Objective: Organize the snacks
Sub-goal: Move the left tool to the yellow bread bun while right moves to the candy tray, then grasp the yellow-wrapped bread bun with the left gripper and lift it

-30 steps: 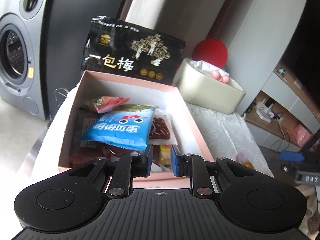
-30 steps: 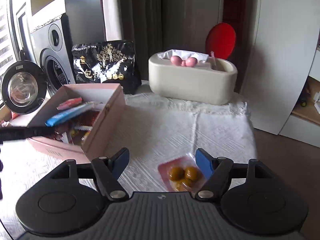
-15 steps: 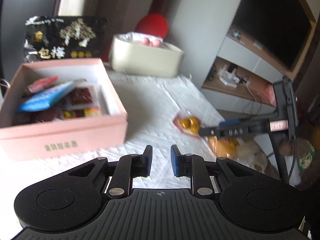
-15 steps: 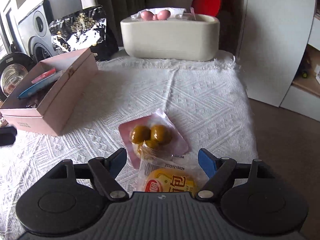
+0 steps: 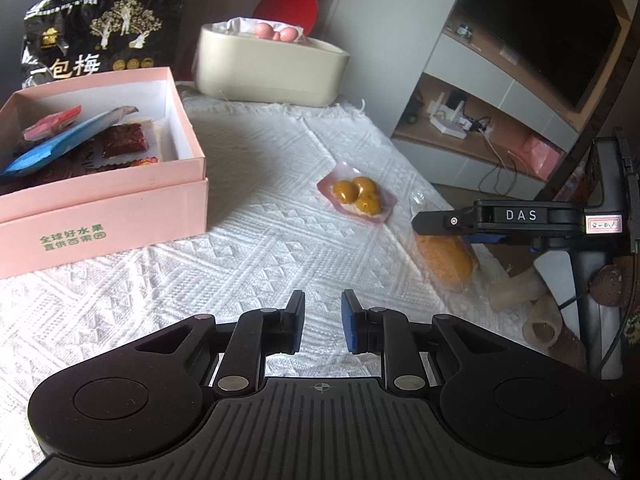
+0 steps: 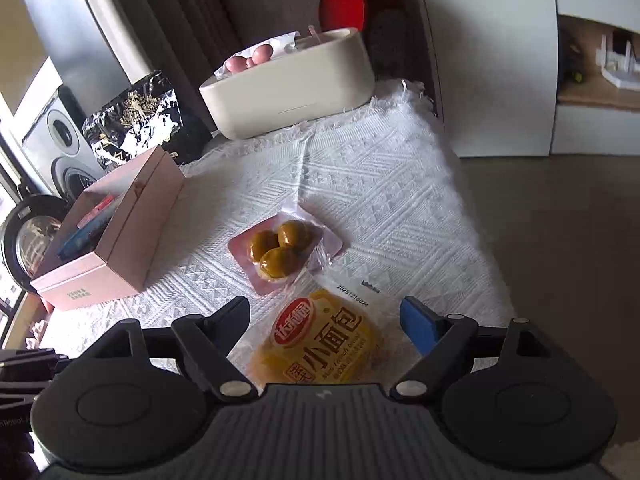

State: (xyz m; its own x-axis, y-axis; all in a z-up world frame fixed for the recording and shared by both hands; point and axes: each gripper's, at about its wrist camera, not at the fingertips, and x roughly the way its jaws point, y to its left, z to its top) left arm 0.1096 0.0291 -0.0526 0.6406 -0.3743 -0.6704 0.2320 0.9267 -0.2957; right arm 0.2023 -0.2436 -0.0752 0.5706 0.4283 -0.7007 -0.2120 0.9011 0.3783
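In the last second the right claw (image 6: 324,314) has come down, spread wide, over the yellow bread packet (image 6: 320,340) on the white-clothed desk (image 5: 256,216), seemingly not yet touching, while the narrowly parted, empty left claw (image 5: 322,320) has backed off the open pink cardboard box (image 5: 104,200).

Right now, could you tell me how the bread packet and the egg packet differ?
The bread packet is yellow with red printing; the egg packet is pink and clear around three brown eggs. The bread packet lies between the open right gripper's fingers; the egg packet lies beyond them. Both rest on the white cloth, outside the pink box.
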